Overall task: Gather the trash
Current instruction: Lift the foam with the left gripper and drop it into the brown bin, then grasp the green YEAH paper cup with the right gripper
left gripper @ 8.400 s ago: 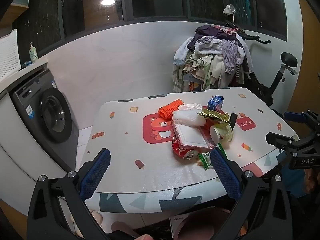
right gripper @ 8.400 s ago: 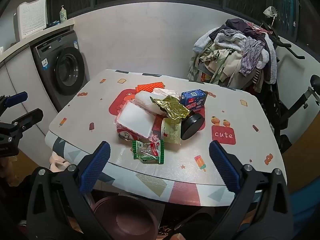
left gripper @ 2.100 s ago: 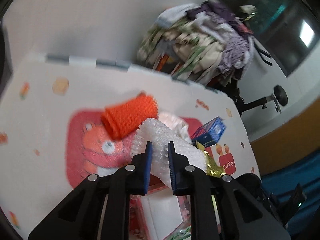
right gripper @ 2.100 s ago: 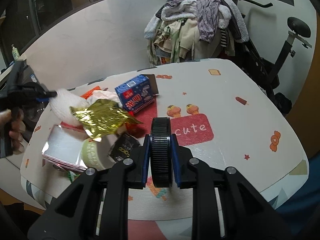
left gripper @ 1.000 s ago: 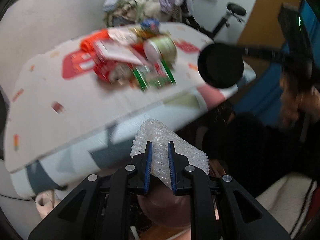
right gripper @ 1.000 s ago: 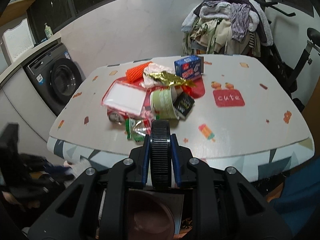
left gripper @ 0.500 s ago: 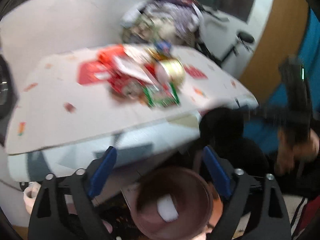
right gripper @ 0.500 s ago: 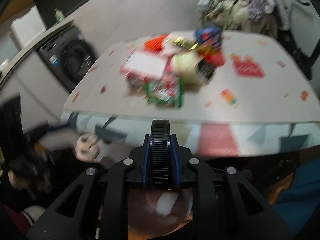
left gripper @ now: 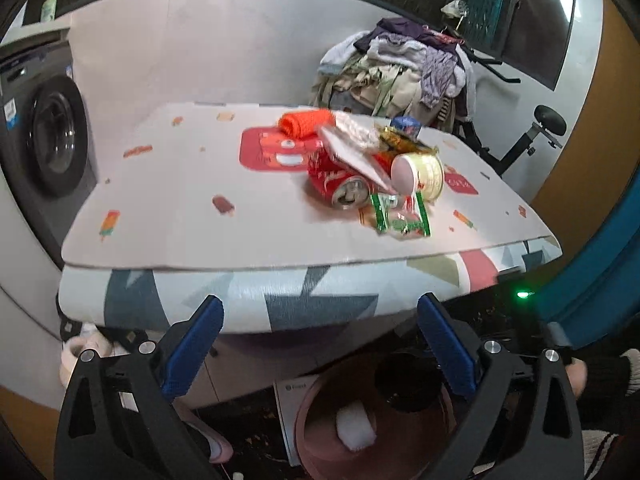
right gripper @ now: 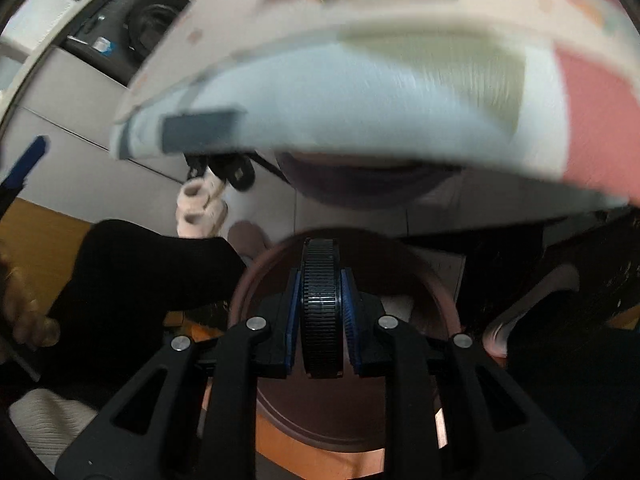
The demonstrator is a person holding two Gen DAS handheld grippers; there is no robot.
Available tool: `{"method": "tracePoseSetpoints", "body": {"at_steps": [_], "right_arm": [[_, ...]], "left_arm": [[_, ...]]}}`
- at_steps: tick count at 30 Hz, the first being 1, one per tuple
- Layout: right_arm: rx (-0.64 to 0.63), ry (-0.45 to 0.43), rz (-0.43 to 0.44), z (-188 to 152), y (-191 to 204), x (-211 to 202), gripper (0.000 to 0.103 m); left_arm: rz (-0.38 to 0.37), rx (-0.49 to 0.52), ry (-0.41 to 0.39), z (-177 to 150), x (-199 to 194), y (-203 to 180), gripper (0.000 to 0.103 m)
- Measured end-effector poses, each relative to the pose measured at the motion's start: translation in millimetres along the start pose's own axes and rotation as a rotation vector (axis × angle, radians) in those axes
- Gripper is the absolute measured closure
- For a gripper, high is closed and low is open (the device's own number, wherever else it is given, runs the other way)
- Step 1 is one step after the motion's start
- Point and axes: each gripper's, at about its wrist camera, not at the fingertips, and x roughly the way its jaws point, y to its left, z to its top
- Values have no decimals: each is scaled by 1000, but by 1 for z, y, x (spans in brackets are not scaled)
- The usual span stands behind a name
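You had your left gripper (left gripper: 318, 354) spread wide and holding nothing, its blue pads (left gripper: 192, 346) well apart, hanging just above the brown trash bin (left gripper: 316, 412) that sat on the floor below the near edge of the table (left gripper: 168, 200). Inside the bin lay a white foam wrap (left gripper: 355, 426), low against its wall, with a dark round shape beside it that could not be made out clearly.

Your right gripper (right gripper: 320, 312) was clenched on a black ribbed lid (right gripper: 320, 300), held on edge between the pads, directly over the bin's (right gripper: 436, 292) opening and well inside its rim.

Up on the table, beyond the bin, the rest of the trash sat in one heap: a red soda can (left gripper: 340, 184) on its side at the front, a green snack wrapper (left gripper: 400, 216) nearest the table edge above the bin, a round paper cup (left gripper: 418, 172) tipped over just behind the wrapper, a flat white tray (left gripper: 352, 152) leaning on the can, a gold foil wrapper (left gripper: 400, 142), an orange mesh sleeve (left gripper: 306, 122) and a blue carton (left gripper: 405, 124) farthest from the bin.

A washing machine (left gripper: 44, 132) stood far to the left of the bin, and a clothes pile (left gripper: 400, 68) rose behind the table.
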Motion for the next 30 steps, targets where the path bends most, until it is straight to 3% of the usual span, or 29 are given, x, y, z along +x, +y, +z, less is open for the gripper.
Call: {"method": "tracePoseSetpoints", "body": {"at_steps": [5, 14, 20, 22, 24, 30], "right_arm": [[97, 60, 22, 3, -18, 15, 80], [90, 120, -38, 1, -17, 23, 77], [129, 117, -71, 0, -25, 21, 45], [122, 102, -99, 0, -23, 17, 25], [99, 81, -124, 1, -17, 13, 16], [-33, -15, -188, -1, 10, -8, 7]], "left_arm": [[4, -11, 25, -10, 7, -2, 8], [3, -2, 60, -15, 16, -7, 8], [11, -25, 68, -16, 18, -2, 8], [14, -33, 72, -16, 18, -1, 8], [16, -38, 73, -17, 19, 0, 8], [20, -45, 81, -17, 22, 1, 8]]}}
